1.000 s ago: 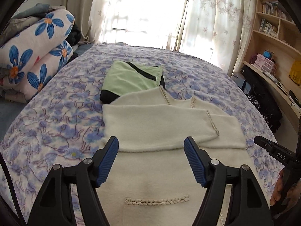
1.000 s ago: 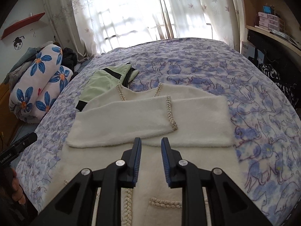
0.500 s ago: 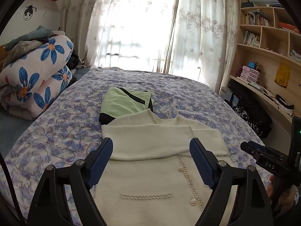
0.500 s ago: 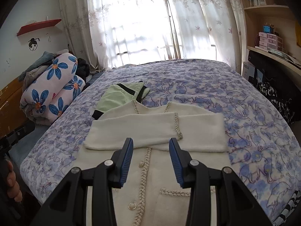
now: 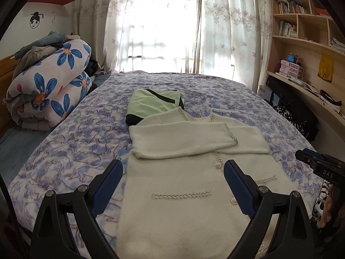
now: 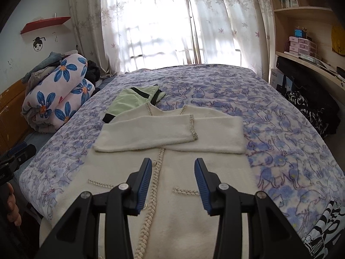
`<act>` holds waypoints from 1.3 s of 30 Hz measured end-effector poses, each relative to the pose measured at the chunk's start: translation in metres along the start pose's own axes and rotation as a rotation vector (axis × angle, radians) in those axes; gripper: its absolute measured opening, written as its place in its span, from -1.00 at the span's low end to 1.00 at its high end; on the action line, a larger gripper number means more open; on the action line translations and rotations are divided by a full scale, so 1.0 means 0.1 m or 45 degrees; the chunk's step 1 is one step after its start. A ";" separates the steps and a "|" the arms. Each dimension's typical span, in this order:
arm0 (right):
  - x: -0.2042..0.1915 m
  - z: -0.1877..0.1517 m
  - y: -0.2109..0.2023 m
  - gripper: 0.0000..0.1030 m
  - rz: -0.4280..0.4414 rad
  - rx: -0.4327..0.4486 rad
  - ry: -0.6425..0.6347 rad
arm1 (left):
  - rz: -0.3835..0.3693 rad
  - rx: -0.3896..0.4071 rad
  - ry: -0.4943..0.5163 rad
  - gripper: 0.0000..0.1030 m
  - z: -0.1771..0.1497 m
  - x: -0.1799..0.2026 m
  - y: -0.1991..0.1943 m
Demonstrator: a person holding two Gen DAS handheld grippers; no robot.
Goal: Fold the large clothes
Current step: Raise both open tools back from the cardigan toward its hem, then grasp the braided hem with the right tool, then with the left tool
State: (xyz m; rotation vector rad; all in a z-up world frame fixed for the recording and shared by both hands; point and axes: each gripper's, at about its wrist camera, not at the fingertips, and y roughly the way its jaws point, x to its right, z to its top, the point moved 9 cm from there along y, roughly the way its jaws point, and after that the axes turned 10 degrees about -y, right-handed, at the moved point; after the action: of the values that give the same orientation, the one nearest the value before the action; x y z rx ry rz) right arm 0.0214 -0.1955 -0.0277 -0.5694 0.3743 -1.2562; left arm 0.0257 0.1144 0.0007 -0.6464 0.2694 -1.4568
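Cream cardigan (image 5: 194, 194) lies flat on the bed (image 5: 86, 140), both sleeves crossed over the chest, hem twd the cameras. Left tongs (image 5: 173, 185) just been opening, now wide, nothing btwn the jaws. Right tongs (image 6: 172, 185) partly open, also empty, hovering over the button line. Sleeve step looks done; next prob grab the hem corners w/ both and fold up twd the collar, beside the green folded garment (image 5: 153, 103)

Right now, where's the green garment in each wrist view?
Left wrist: the green garment lies upper middle, just beyond the cream cardigan, slightly left of centre.
Right wrist: the green garment sits left of centre, behind the cardigan's collar.
Shared landmark: the flowered quilt roll on the left.
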 end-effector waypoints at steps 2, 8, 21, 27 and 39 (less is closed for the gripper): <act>0.01 -0.10 -0.01 -0.20 -0.011 -0.022 -0.008 | 0.015 -0.019 -0.001 0.82 -0.08 -0.08 0.00; 0.06 -0.42 -0.07 0.13 0.001 -0.080 -0.027 | 0.014 -0.120 -0.018 0.82 -0.42 -0.43 0.06; 0.75 -1.34 -0.02 0.20 -0.060 -0.322 0.010 | 0.024 -0.569 -0.157 0.82 -1.64 -1.26 0.61; 1.19 -1.78 0.01 0.20 -0.062 -0.441 0.168 | -0.048 -0.654 -0.236 0.82 -1.88 -1.40 0.71; 1.35 -2.15 0.18 -0.07 0.152 -0.557 0.353 | -0.110 -0.713 -0.157 0.98 -1.97 -1.28 0.84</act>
State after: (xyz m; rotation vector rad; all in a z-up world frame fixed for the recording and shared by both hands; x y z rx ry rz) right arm -0.0474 -0.3641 -0.2056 -0.7315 0.9169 -1.1437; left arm -0.0267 0.1899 -0.2316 -1.2073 0.5676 -1.4204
